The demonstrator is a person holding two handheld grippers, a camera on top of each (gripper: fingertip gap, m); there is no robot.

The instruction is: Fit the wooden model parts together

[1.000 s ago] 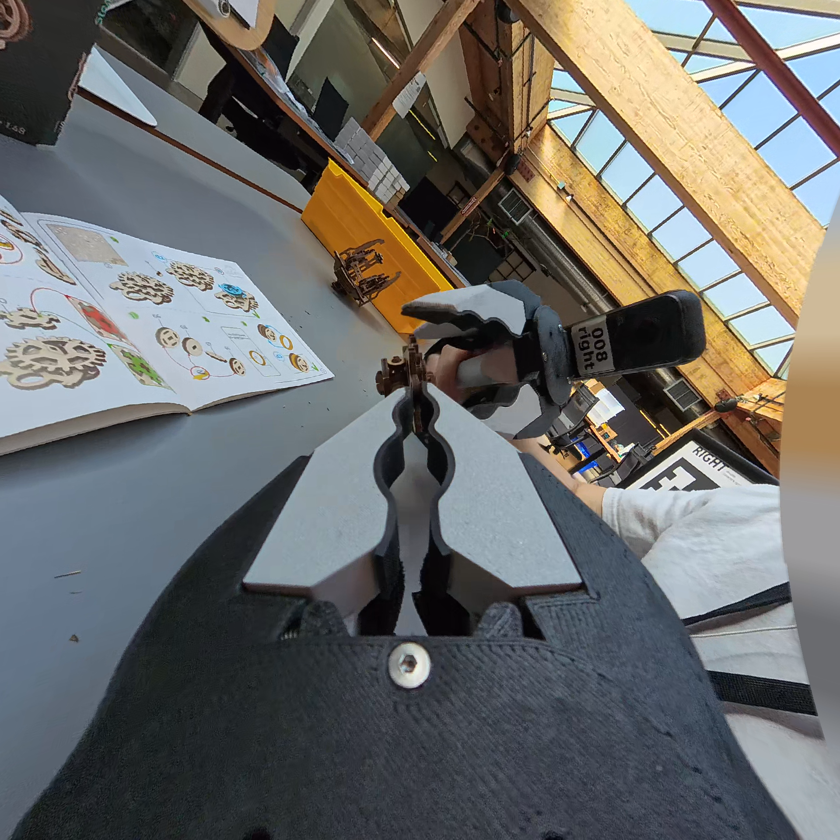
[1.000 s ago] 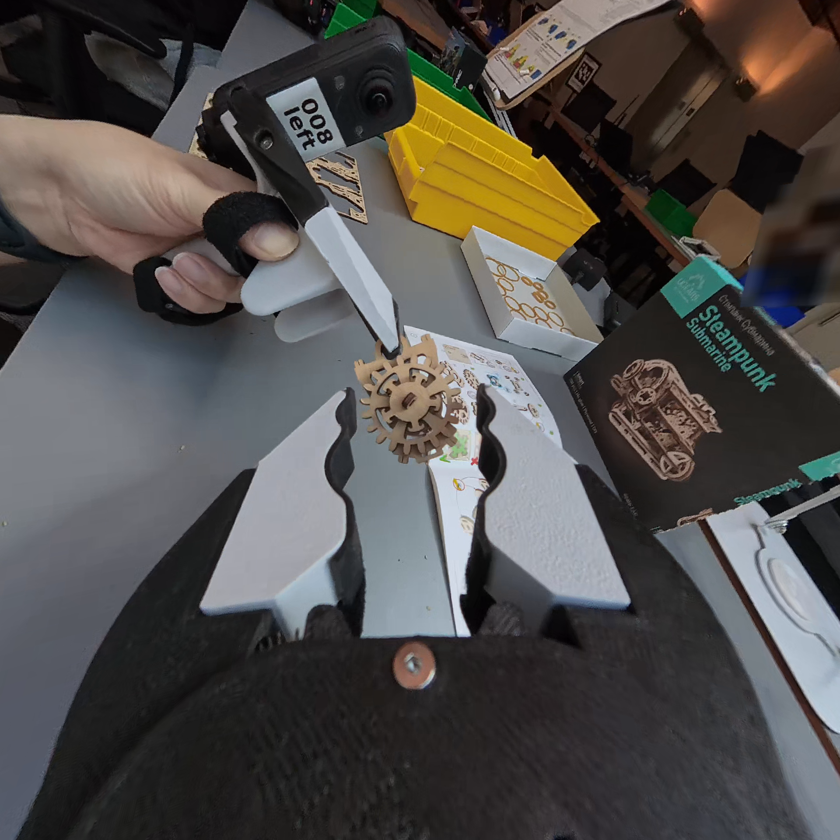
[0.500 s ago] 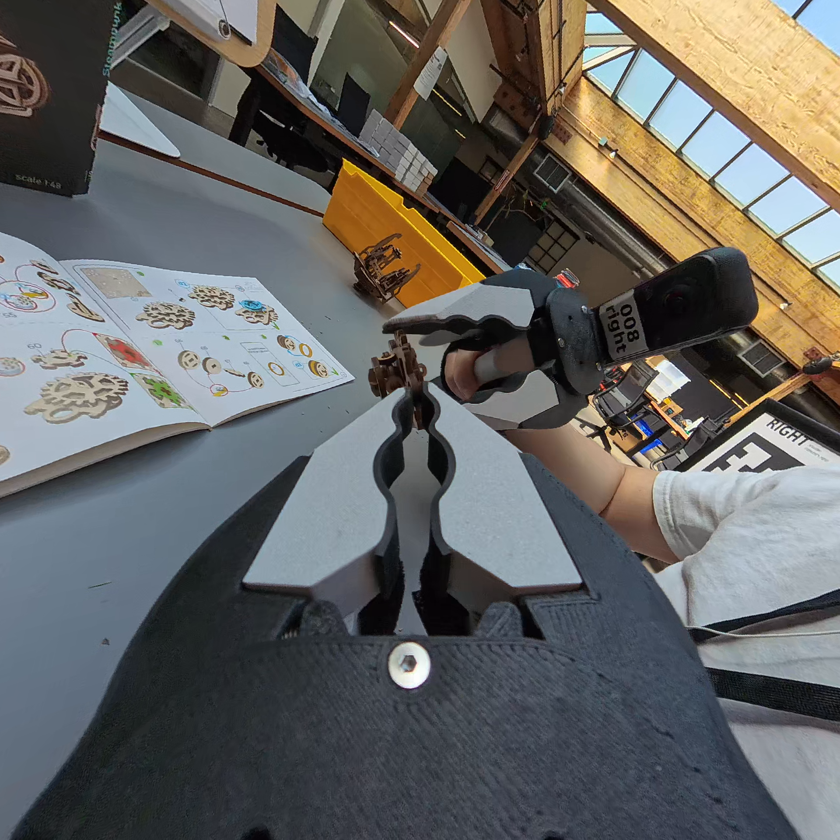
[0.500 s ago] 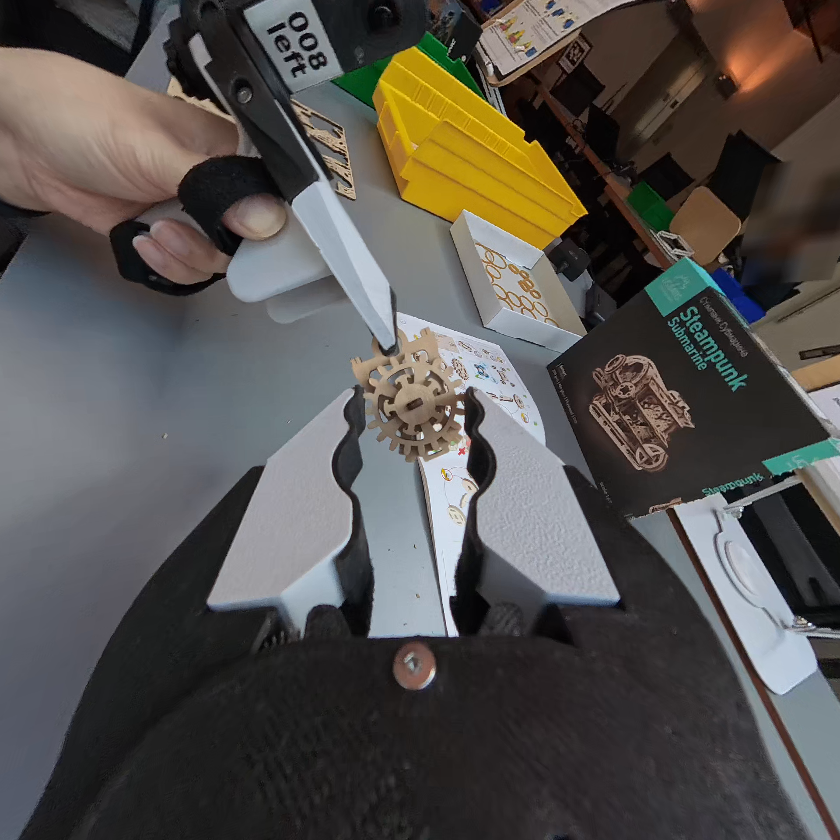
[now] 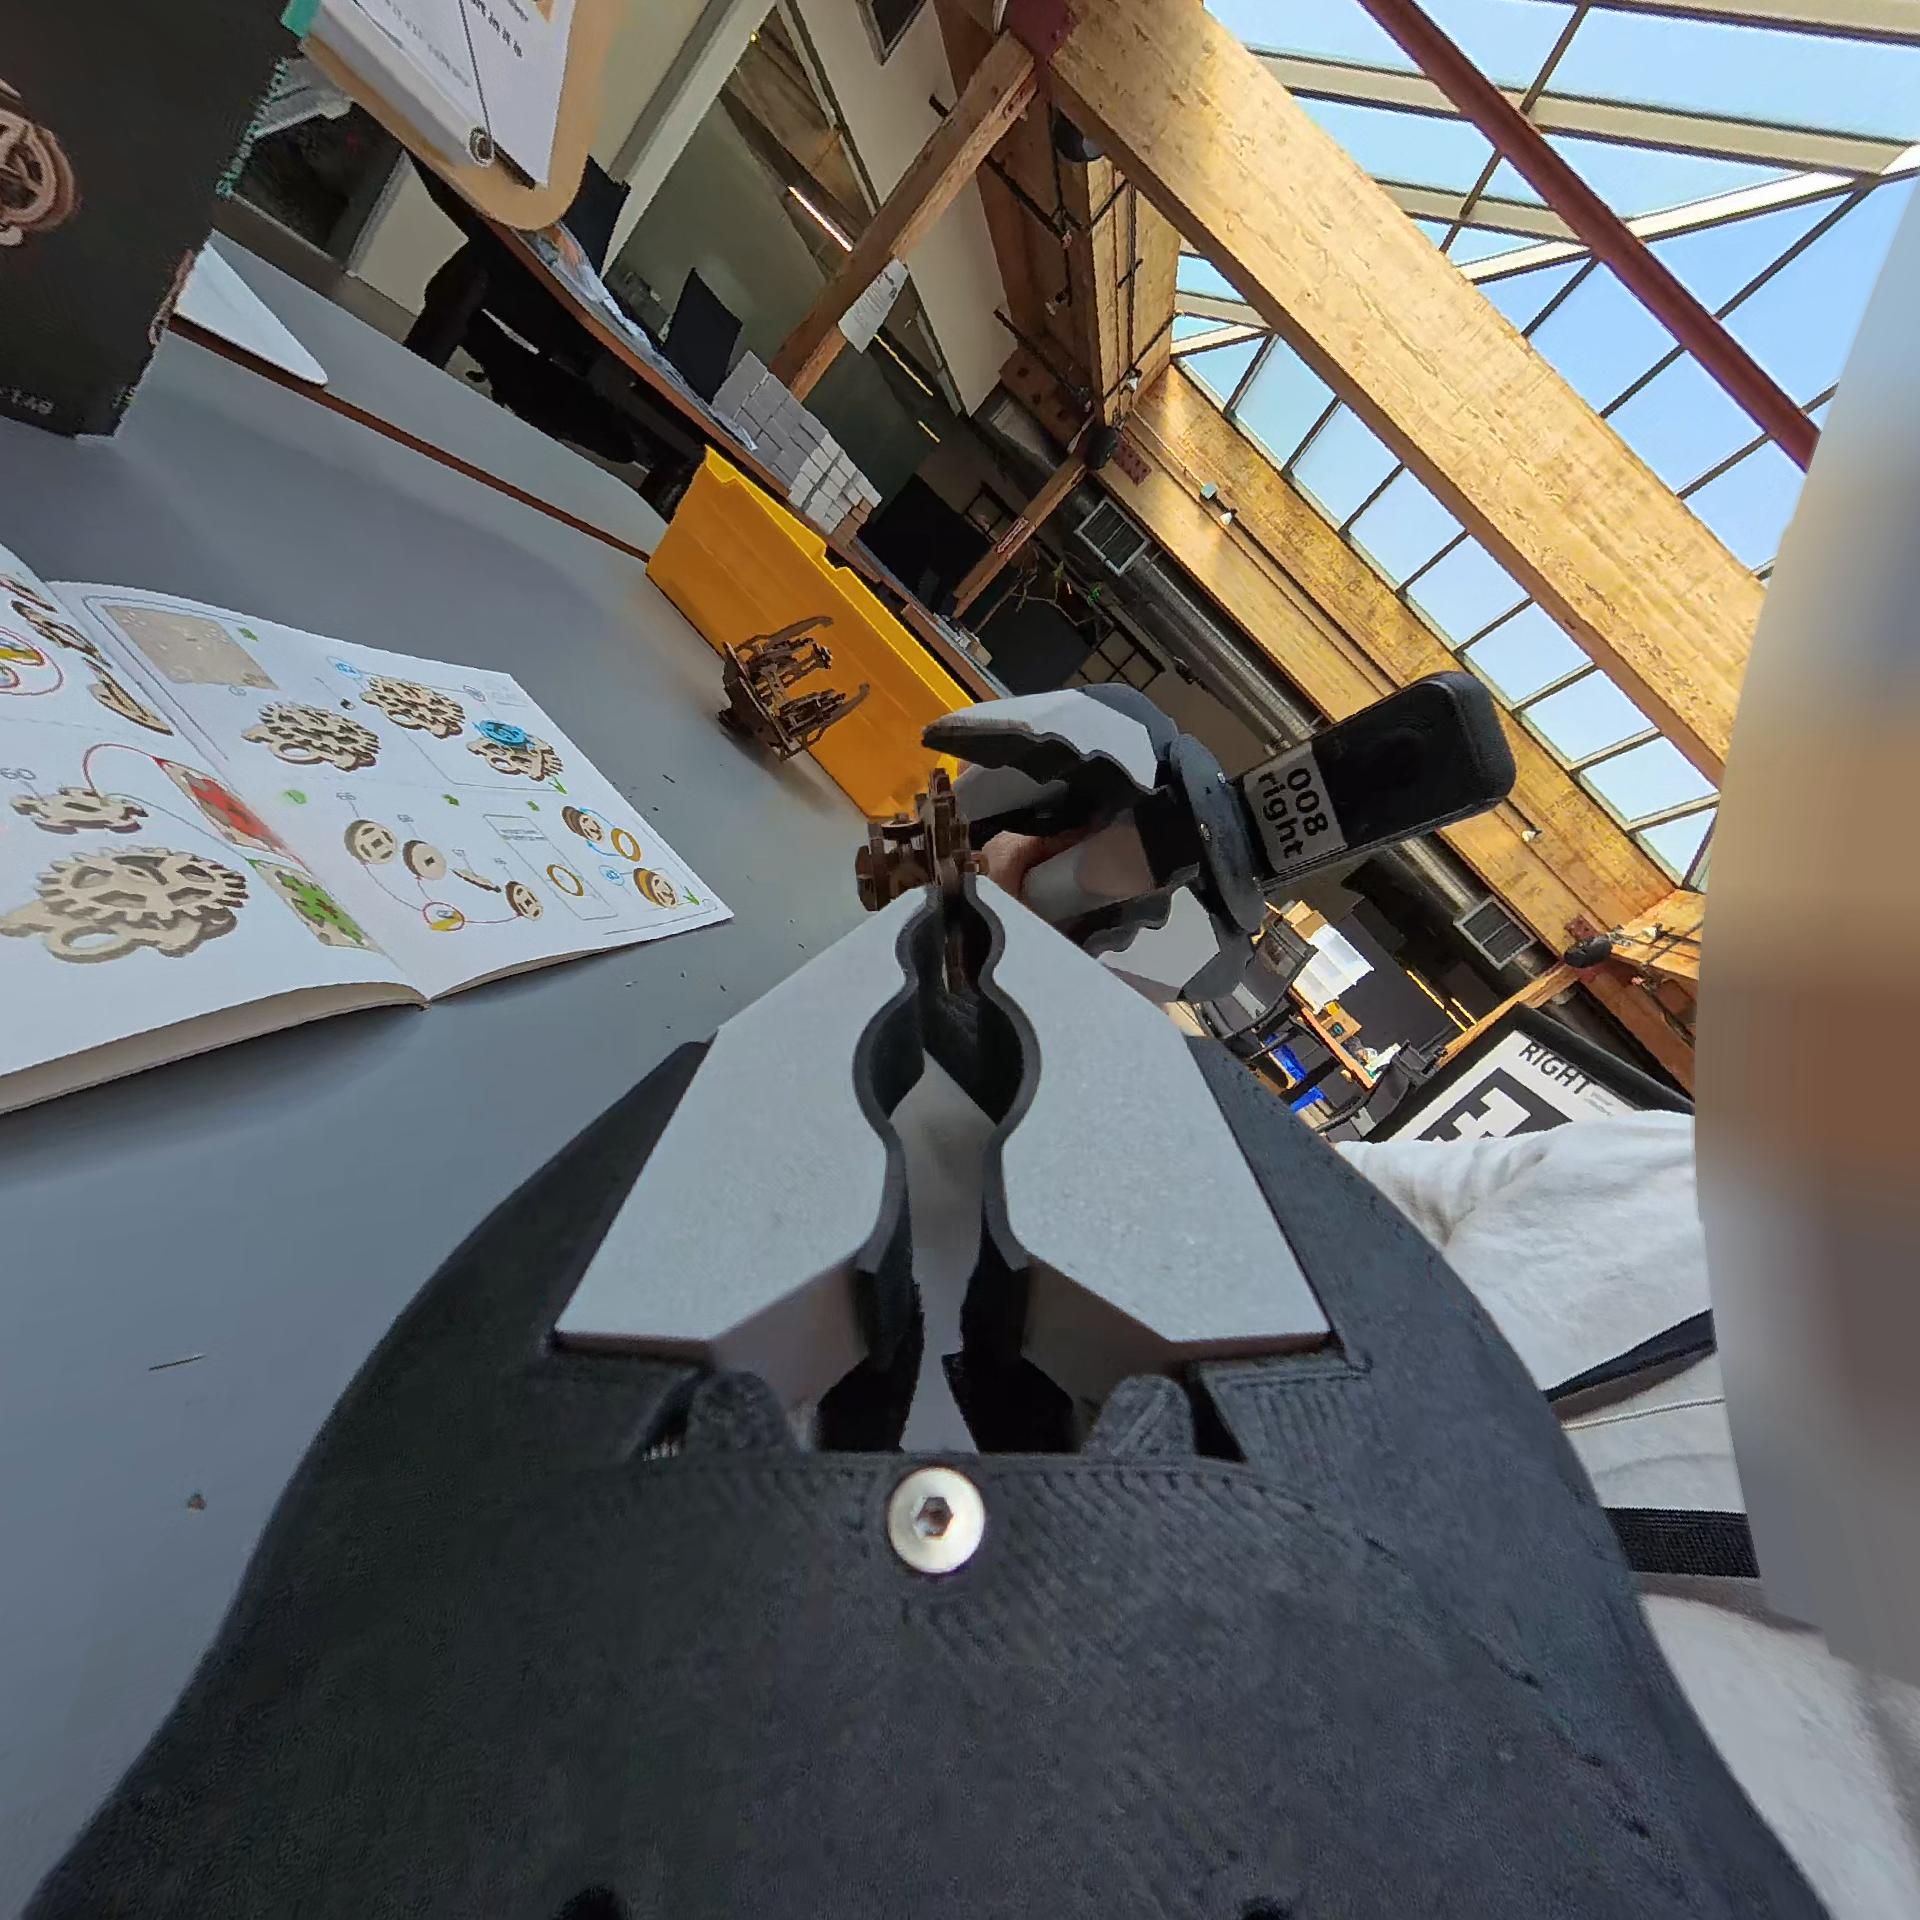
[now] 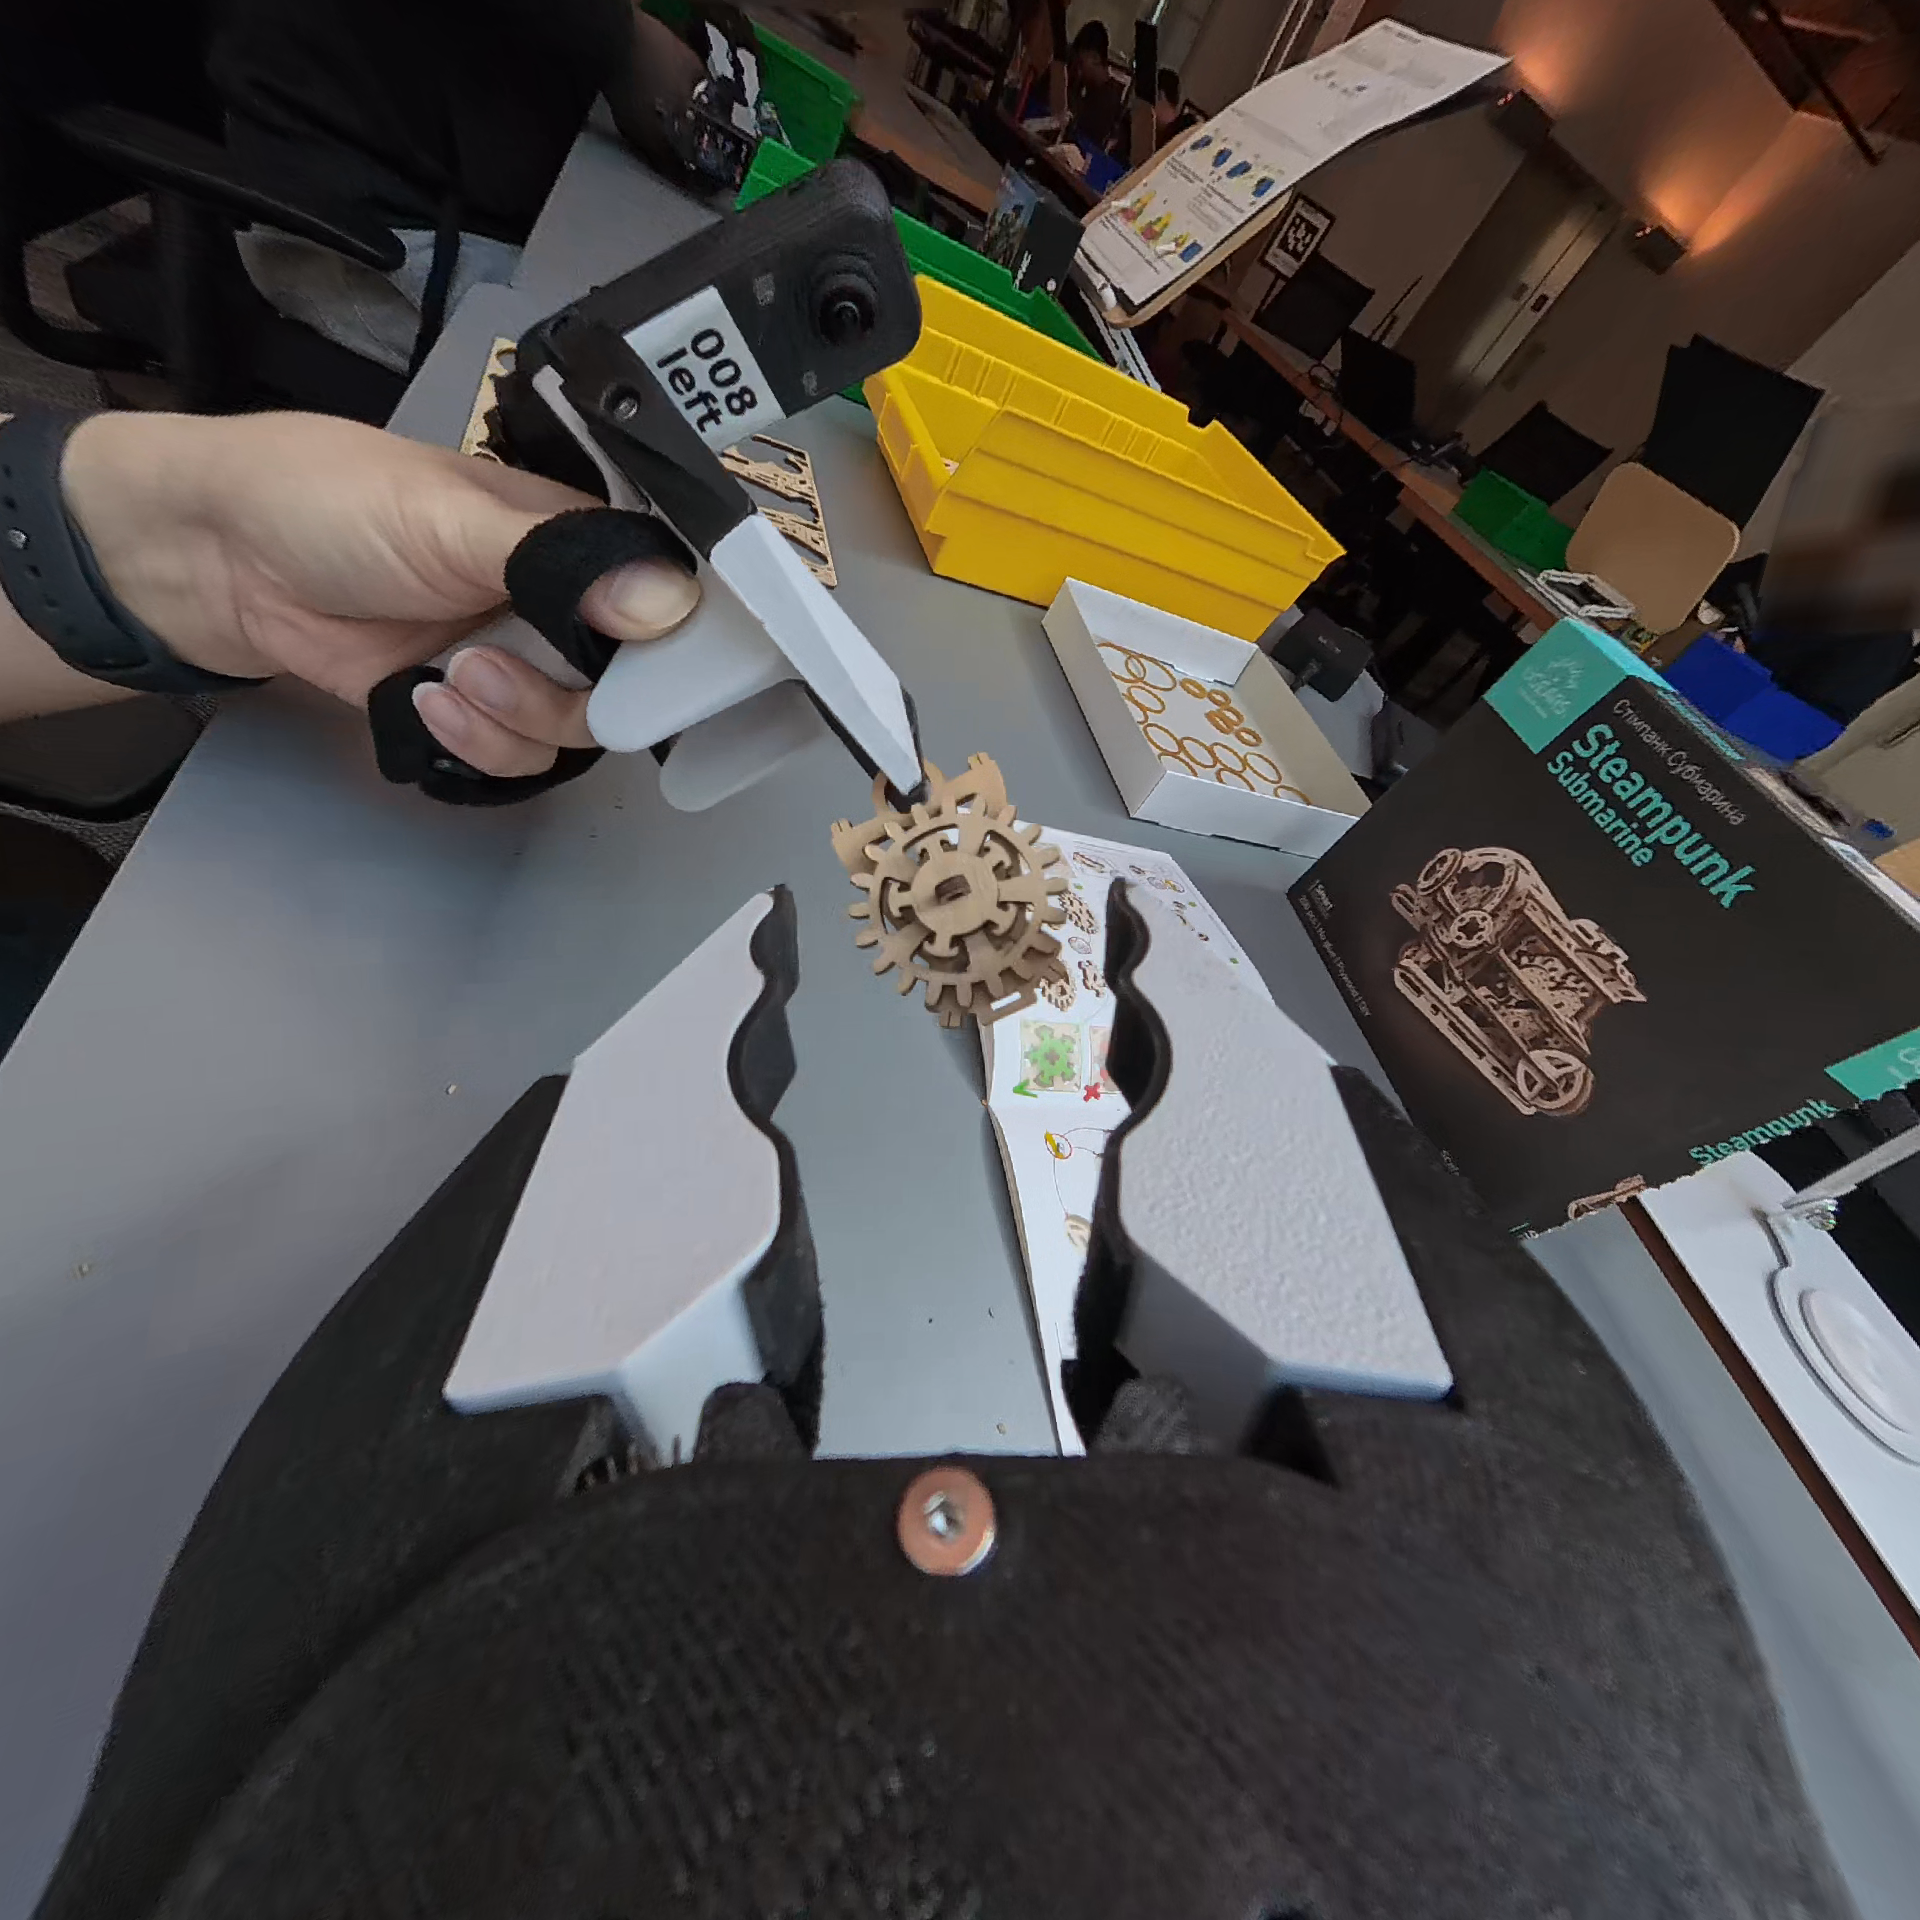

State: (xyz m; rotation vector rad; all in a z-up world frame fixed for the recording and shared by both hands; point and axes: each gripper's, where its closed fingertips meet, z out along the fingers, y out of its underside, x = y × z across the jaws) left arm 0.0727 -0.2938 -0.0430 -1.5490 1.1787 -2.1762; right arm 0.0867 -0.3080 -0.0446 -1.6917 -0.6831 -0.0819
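Left tongs (image 6: pixel 902 774) clenched on the rim of the wooden gear assembly (image 6: pixel 951 894), held above the grey surface (image 6: pixel 312 987). Right tongs (image 6: pixel 945 935) released, flanking it without contact. We judge the regrasp step; next, close squarely on the gear.

In the right wrist view, the gear assembly (image 6: pixel 951 904) hangs above the worktop (image 6: pixel 312 987), clamped at its upper edge by the left gripper (image 6: pixel 904 774), just ahead of the right gripper (image 6: pixel 951 935) and between its spread fingers. Under and behind the gear lies the open booklet (image 6: pixel 1060 1101). The box (image 6: pixel 1621 935) stands to the right of it. Behind the booklet sits a shallow tray (image 6: pixel 1195 707), and farther back a stack of bins (image 6: pixel 1091 488).
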